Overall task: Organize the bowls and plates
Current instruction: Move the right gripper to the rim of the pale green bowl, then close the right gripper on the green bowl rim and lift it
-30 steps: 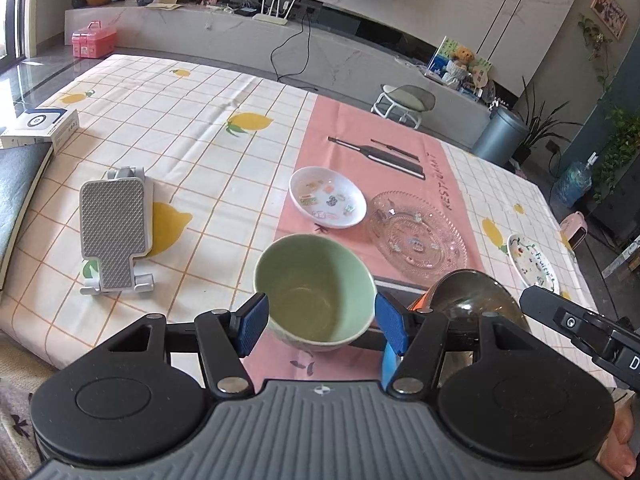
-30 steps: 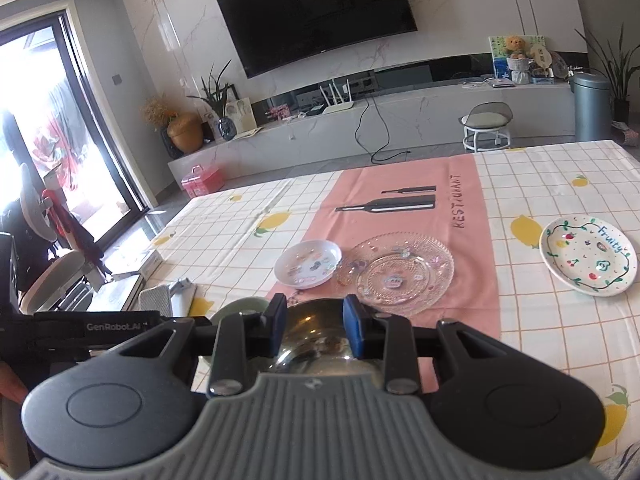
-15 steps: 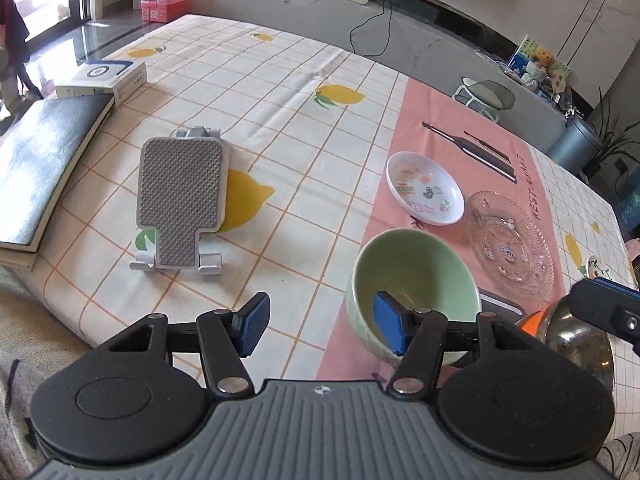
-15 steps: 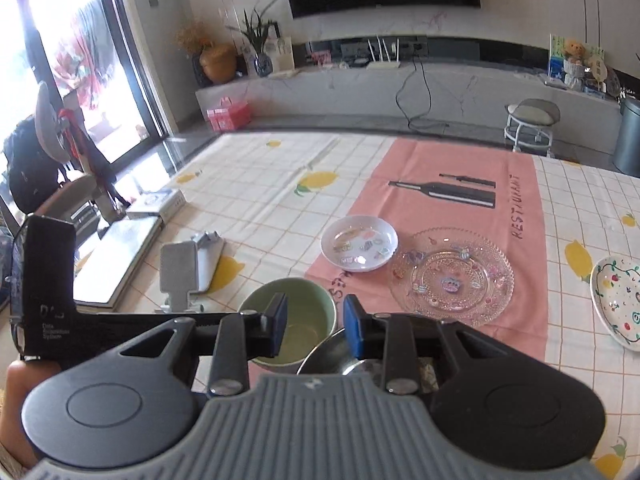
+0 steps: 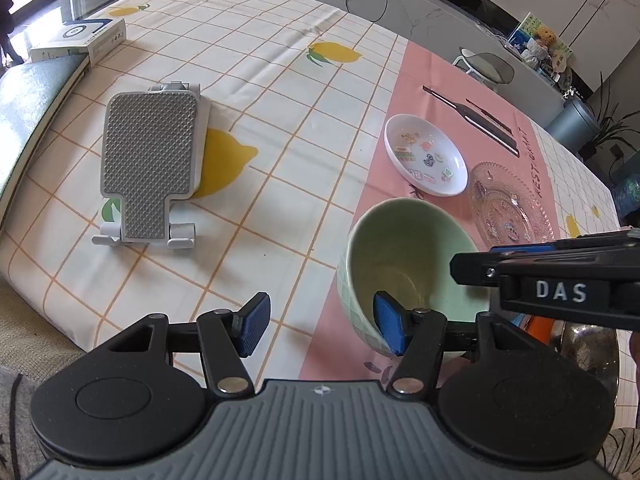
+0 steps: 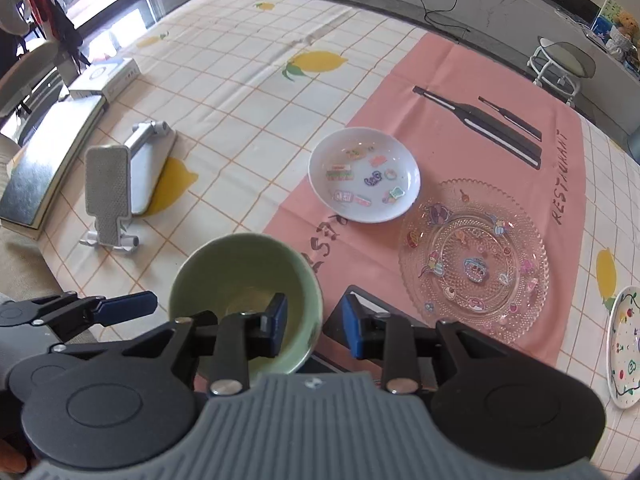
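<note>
Two hand-held grippers converge on one green bowl (image 5: 408,248), which stands upright close to the near edge of the counter (image 5: 280,80), on the left border of a pink runner (image 5: 452,80). The left gripper (image 5: 320,328) has its fingers (image 5: 252,330) spread wide, one pad dipped inside the bowl and the other over the cloth outside, so the bowl's left wall sits between them ungripped. The right gripper (image 6: 316,326) straddles the opposite wall with its fingers (image 6: 354,330) only narrowly parted; neither pad appears to press on the rim. The likeliest trouble is the crowding: if both close and pull different ways, the bowl could twist out of one grip or tip. A pinch on a single smooth, curved wall is also a weak hold, and a bowl lifted that way may swing or slip. With the counter's near edge so close, any slip toward the person could send the bowl off the cloth. A metal bowl (image 5: 588,348) lies just beside it at the near right, partly under the right gripper, and could be knocked or clipped on the way. Toward the counter's far right, a white sticker dish (image 5: 426,160) and a glass plate (image 5: 512,204) sit close together, near enough that a careless sweep with the bowl could strike the glass. A painted plate (image 6: 624,348) lies at the right edge, and a grey stand (image 5: 148,168) is well apart on the left.
</note>
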